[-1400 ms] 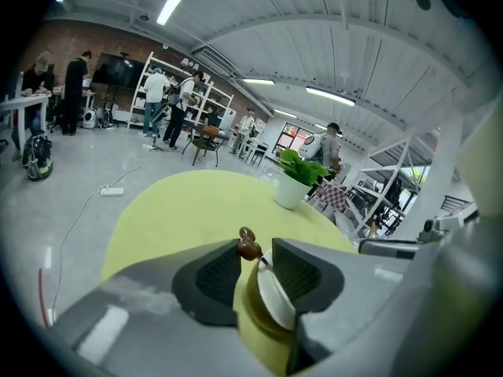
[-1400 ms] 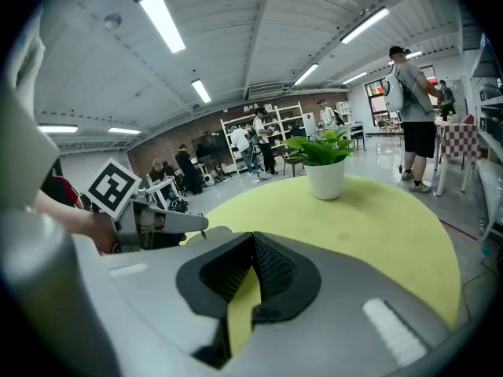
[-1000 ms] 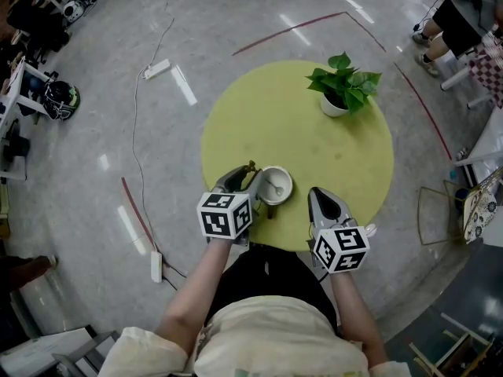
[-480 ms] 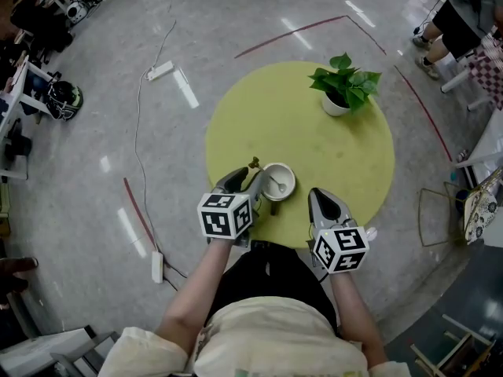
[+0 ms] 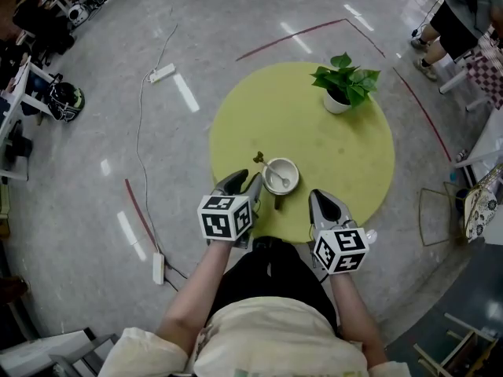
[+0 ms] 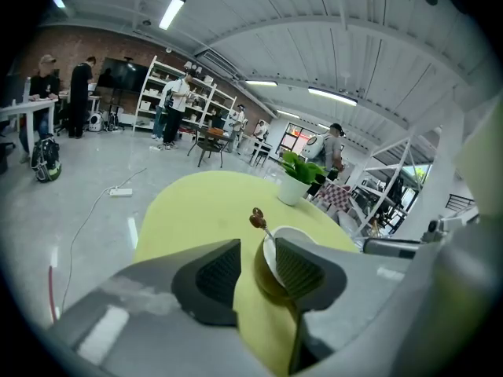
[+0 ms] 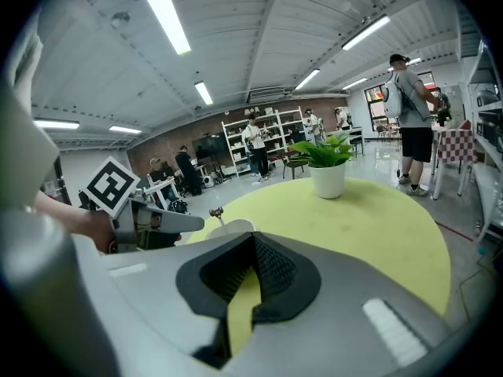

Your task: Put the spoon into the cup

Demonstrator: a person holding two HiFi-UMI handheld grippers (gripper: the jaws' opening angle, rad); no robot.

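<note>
Head view shows the spoon (image 5: pixel 271 171) resting in the cup (image 5: pixel 295 181) near the bench's (image 5: pixel 314 132) near edge, so the placing looks done. Left tongs (image 5: pixel 245 181) stand apart and empty just left of the cup; right tongs (image 5: pixel 319 196) are pinched narrow on nothing. What remains, likely, is drawing both clear without nudging the cup
</note>
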